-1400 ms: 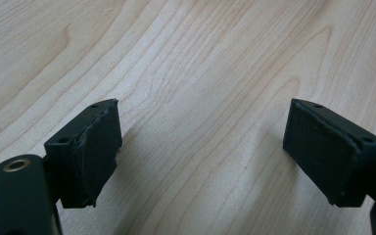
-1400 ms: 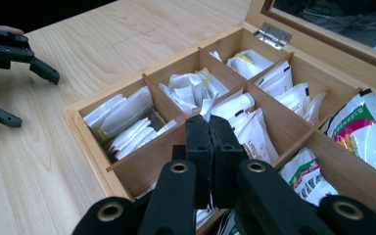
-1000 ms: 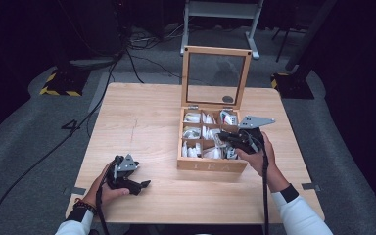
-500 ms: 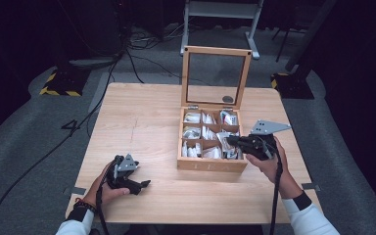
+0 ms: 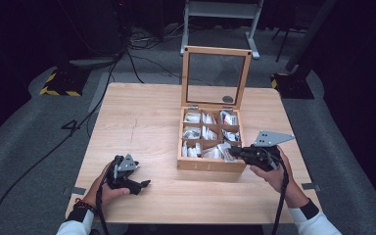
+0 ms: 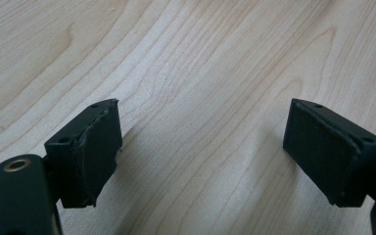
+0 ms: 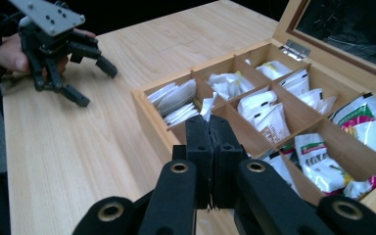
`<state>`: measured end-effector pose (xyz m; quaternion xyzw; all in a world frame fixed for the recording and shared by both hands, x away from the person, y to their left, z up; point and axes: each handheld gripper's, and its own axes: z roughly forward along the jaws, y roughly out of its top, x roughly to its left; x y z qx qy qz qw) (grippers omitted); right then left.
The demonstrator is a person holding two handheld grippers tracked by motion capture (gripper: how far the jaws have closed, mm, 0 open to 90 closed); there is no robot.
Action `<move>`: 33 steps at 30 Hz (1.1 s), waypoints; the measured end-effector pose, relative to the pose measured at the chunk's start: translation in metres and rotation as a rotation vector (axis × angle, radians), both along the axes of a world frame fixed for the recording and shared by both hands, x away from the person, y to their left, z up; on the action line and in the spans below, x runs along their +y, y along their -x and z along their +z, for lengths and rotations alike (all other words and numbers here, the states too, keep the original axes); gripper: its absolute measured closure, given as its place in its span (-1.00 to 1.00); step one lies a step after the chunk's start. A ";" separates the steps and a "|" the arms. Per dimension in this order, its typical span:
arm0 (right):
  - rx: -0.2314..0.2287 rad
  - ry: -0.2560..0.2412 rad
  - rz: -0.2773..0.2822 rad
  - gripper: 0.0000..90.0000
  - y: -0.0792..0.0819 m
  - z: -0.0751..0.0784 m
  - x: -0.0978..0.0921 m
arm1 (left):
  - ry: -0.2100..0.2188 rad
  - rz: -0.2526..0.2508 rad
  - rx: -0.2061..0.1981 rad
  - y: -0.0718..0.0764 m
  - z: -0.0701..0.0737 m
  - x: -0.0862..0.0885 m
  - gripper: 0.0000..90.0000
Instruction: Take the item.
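Pulling a sachet [image 7: 206,108] from the wooden box's [image 5: 209,165] near corner compartment: the right gripper [image 7: 209,129] has its fingers pressed together, maybe pinching its edge, hard to tell. Lift straight up. Left gripper [image 5: 139,184] rests on the counter [image 5: 142,122], fingers spread.

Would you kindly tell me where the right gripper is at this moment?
In the high view, the right gripper is at the table's right side, at the front right corner of the open wooden box, its jaws pressed together above the sachets.
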<state>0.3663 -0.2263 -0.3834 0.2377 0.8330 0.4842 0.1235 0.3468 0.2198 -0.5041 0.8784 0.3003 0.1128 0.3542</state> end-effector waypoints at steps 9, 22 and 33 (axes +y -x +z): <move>0.015 0.031 0.054 0.98 0.014 -0.013 0.006 | 0.000 0.001 0.000 0.000 0.000 0.000 -0.67; 0.077 0.109 0.136 0.98 0.026 -0.046 0.021 | 0.000 0.002 0.000 0.000 0.000 0.000 -0.67; 0.132 0.159 0.207 0.98 0.030 -0.067 0.039 | -0.001 0.000 0.000 0.000 0.000 0.000 -0.67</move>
